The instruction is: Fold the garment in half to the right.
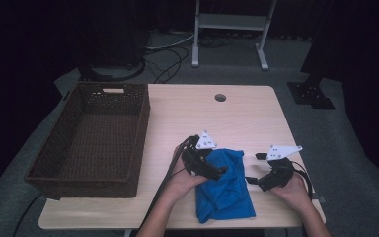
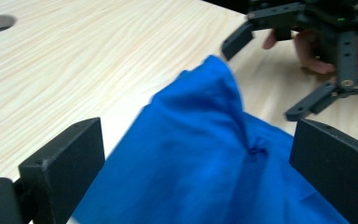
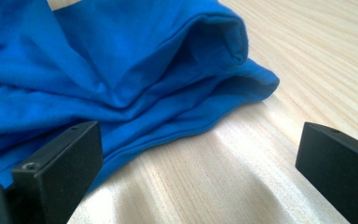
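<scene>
High view: my left gripper [image 1: 220, 170] rests on the blue cloth [image 1: 225, 190]; my right gripper [image 1: 252, 180] sits just beside its edge; the basket [image 1: 86, 174] stands well apart.
Left gripper view: my jaws are wide, cloth [image 2: 205, 158] bunched between, unpinched.
Right gripper view: jaws wide over the table [image 3: 242, 172]; cloth [image 3: 121, 79] beside one jaw.

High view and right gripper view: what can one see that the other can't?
Seen from the high view alone: the brown wicker basket, the table's round hole and the person's hands holding both grippers. Seen from the right gripper view alone: the close-up folded hem of the cloth between its open jaws. Both share the blue cloth and the wooden table.
</scene>
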Motion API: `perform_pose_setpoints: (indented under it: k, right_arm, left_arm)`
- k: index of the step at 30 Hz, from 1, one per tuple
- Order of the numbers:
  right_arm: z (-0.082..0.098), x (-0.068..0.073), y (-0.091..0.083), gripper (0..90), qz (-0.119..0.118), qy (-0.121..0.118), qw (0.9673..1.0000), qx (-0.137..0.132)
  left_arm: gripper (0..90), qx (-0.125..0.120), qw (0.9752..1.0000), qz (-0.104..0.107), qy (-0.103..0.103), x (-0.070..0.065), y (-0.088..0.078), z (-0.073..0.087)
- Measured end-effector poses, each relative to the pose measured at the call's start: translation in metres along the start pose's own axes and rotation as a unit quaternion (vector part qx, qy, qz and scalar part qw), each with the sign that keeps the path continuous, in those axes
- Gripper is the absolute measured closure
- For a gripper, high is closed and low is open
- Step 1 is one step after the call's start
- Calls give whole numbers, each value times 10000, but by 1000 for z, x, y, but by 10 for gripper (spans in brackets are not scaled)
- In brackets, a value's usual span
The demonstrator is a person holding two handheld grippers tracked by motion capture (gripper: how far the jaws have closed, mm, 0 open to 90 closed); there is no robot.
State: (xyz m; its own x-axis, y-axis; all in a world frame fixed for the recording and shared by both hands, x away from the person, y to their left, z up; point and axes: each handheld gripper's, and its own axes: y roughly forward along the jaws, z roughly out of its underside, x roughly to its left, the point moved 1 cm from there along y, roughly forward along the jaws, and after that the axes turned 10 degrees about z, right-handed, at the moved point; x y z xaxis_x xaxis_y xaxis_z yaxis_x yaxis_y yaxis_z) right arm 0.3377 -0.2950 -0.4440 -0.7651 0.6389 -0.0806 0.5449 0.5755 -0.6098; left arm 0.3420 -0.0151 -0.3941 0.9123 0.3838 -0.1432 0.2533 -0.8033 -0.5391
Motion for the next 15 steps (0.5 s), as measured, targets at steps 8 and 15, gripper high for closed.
perform_pose_setpoints:
  k: [8, 15]
  right_arm:
    - [-6, -4, -3, 1, 33, 72, 9999, -143]
    - [-20, -10, -3, 1, 54, 149, 9993, -326]
  left_arm:
    - [24, -73, 9991, -337, -248, 21, -13, 7]
    - [24, 38, 9964, -716, -448, 39, -12, 14]
